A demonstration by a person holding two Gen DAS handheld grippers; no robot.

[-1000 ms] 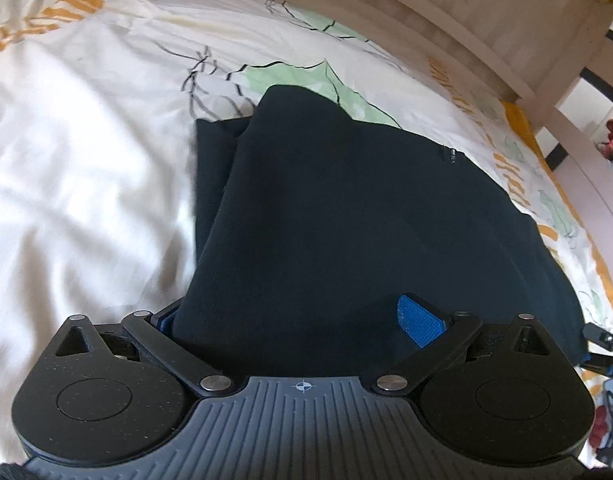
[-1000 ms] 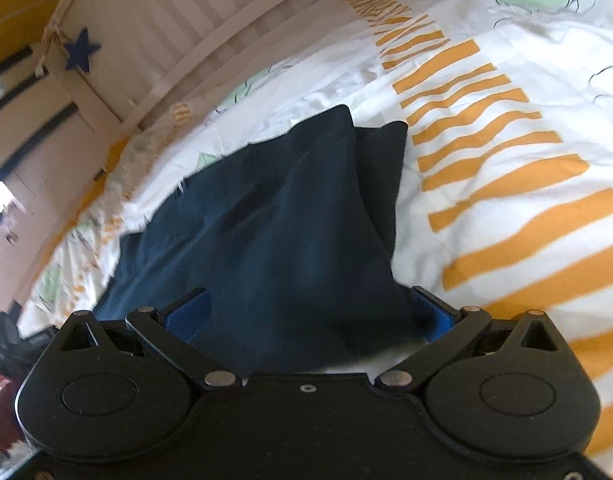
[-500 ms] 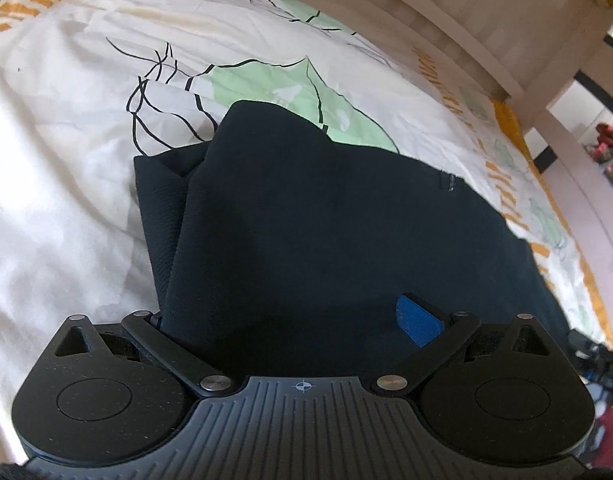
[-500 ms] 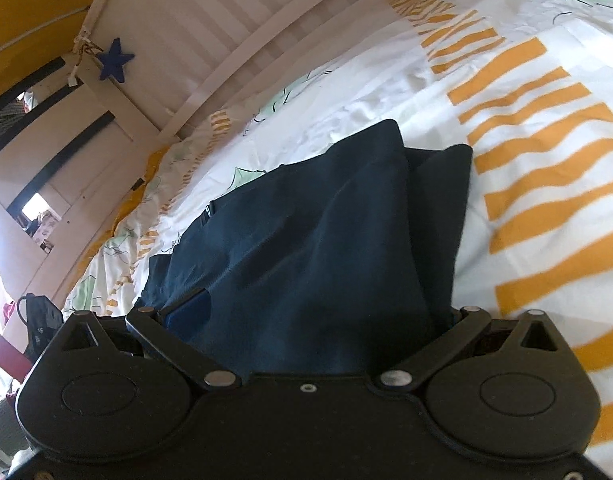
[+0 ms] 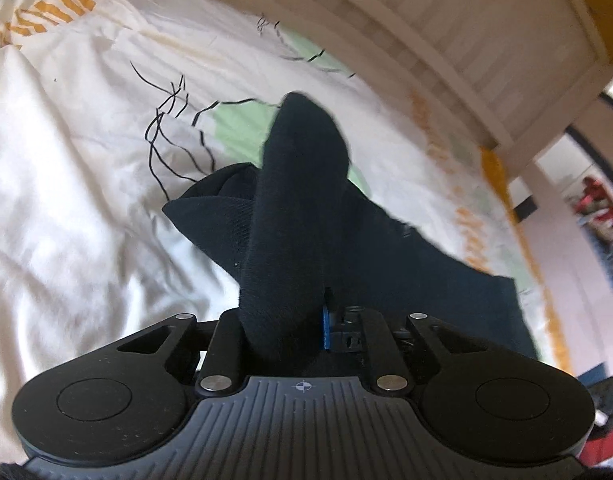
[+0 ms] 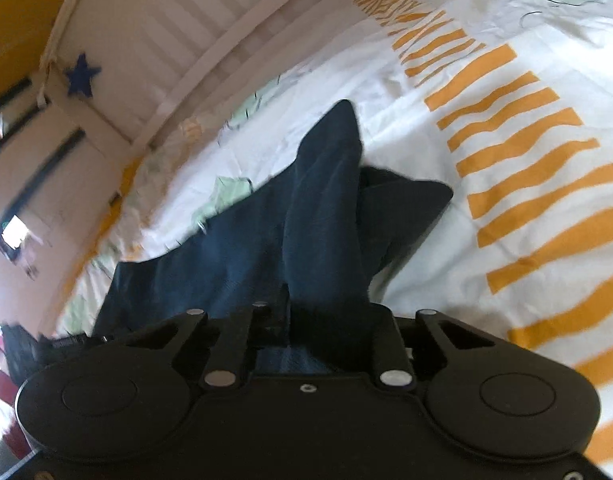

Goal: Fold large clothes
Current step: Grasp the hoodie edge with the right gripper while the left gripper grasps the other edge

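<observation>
A dark navy garment point(image 5: 298, 216) lies on the bed, partly folded. My left gripper point(image 5: 284, 320) is shut on one bunched edge of it, and the cloth stands up as a ridge between the jaws. A blue pad point(image 5: 325, 328) shows on the right jaw. In the right wrist view my right gripper point(image 6: 326, 320) is shut on another bunched edge of the same garment point(image 6: 318, 208). The rest of the cloth trails off toward the bed's far side in both views.
The bed cover point(image 5: 66, 168) is white with black line drawings, green patches and orange stripes point(image 6: 526, 168). A pale wooden slatted bed rail point(image 5: 466, 32) runs along the far side; it shows in the right wrist view point(image 6: 210, 32) with a blue star point(image 6: 82, 74).
Both grippers have shut: the jaws were spread around a flat edge of the garment and now pinch it into a raised ridge. Both views are blurred by motion.
</observation>
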